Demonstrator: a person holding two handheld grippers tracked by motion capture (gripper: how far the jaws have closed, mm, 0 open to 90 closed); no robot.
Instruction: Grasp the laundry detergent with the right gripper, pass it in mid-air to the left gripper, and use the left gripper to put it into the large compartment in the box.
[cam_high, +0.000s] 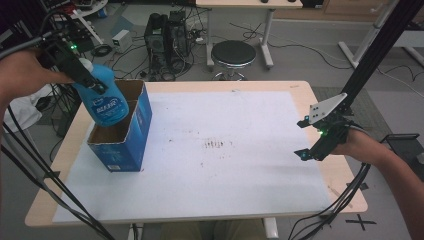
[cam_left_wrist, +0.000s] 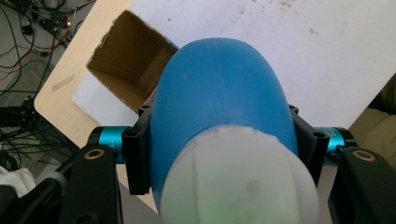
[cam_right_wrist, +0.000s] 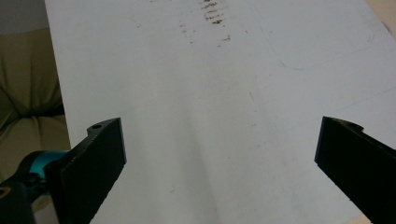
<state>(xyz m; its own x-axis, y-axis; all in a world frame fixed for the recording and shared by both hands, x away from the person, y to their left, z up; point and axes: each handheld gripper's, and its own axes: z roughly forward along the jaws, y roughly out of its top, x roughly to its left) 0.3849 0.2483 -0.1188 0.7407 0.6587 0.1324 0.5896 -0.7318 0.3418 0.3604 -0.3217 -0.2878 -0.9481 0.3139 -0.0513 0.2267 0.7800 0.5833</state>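
I am gripping the blue bottle (cam_high: 104, 98) in my left tongs (cam_high: 95, 85) above the box (cam_high: 126, 134), centring it over the opening before lowering; my right tongs (cam_high: 311, 151) are idling open.

Black stool (cam_high: 233, 53) behind white-sheeted table (cam_high: 250, 165)

Left gripper (cam_left_wrist: 219, 154): black angular jaws, anodised teal collars at each side, brass-ringed screw holes in the black body, green status light, black cables trailing from it.
Right gripper (cam_high: 312, 150): black frame, grey three-cornered plate with dark dots on top, green light beneath the plate, bundled black cables. Forearms bare, no sleeves.
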